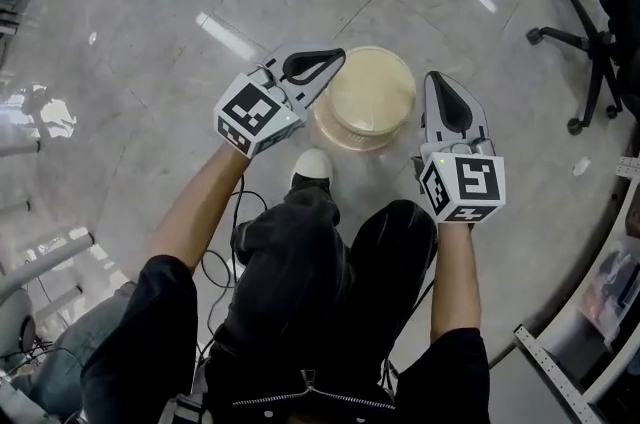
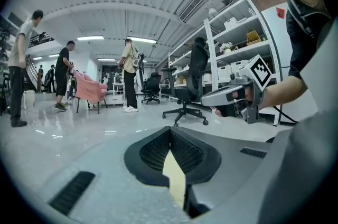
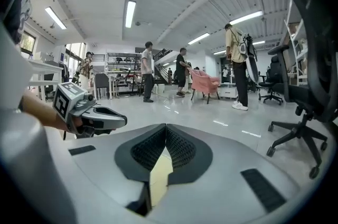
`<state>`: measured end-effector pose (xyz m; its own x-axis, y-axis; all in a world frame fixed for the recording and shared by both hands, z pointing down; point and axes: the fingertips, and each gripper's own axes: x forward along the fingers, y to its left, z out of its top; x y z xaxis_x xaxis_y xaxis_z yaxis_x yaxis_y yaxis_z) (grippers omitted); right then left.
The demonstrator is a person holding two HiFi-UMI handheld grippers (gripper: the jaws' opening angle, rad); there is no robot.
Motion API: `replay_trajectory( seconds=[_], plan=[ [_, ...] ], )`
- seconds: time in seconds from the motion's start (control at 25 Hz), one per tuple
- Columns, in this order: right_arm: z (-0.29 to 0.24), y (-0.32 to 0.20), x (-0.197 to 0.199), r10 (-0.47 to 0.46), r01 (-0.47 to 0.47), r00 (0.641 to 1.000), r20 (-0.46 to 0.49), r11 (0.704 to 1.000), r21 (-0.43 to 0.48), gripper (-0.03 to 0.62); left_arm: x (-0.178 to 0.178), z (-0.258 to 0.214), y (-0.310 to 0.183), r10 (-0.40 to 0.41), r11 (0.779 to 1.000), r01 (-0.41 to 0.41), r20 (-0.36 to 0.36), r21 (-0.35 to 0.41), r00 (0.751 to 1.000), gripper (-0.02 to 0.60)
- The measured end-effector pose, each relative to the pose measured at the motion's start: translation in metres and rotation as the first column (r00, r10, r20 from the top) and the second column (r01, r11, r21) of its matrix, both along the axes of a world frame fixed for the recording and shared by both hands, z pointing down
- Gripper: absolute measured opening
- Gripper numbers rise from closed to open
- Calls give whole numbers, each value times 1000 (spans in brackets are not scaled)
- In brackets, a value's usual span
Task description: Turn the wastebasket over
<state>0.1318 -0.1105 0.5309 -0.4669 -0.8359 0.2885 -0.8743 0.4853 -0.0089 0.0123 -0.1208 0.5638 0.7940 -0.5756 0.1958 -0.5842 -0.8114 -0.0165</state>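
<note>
**Flanked but not yet turned: the wastebasket [image 1: 370, 97]**

At the left, the left gripper [image 1: 330, 60] is held with its jaws together and nothing clamped between them; its tip is seen at the upper left edge of the wastebasket, though whether it touches cannot be told from above. In the middle, the wastebasket, round and cream-coloured, is stood on the glossy floor [image 1: 150, 62] just ahead of a white shoe [image 1: 312, 164]; a pale round face is turned up to the head view, with a wider ring below it; whether that face is the open mouth or the closed bottom cannot be told. At the right, the right gripper [image 1: 440, 84] is likewise closed on nothing; it is set just beside the right wall of the wastebasket. An office chair [image 1: 585, 42] is seen well apart at the far right.

The task is judged to be at its opening; the wastebasket is flanked on both sides but is neither lifted nor tipped. The approach may be taken as nearly done. What is left, it is judged, is for a hold to be made, perhaps by the closed jaws being pressed on opposite walls; then the wastebasket is to be raised, turned end for end, and set down on the floor.
</note>
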Motion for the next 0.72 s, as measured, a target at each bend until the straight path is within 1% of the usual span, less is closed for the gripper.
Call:
replay_trajectory(
  seconds=[0.16, 0.28, 0.4, 0.6, 0.72],
  plan=[
    [18, 6, -8, -14, 14, 1000, -18, 1000, 16, 11, -4, 14, 6, -11, 1000, 11, -17, -5, 1000, 6],
    [27, 9, -9, 1, -1, 1000, -19, 1000, 25, 11, -7, 21, 11, -16, 1000, 15, -20, -6, 1000, 6],
    [37, 12, -9, 18, -18, 1000, -7, 1000, 17, 11, -15, 29, 13, -33, 999, 33, -17, -12, 999, 6],
    [50, 7, 2, 42, -42, 999, -32, 999, -3, 11, -22, 38, 6, -69, 997, 68, -33, -24, 997, 6],
    [59, 5, 7, 53, -53, 997, -50, 998, -15, 11, -23, 46, 5, -70, 997, 69, -35, -30, 997, 8]
  ],
)
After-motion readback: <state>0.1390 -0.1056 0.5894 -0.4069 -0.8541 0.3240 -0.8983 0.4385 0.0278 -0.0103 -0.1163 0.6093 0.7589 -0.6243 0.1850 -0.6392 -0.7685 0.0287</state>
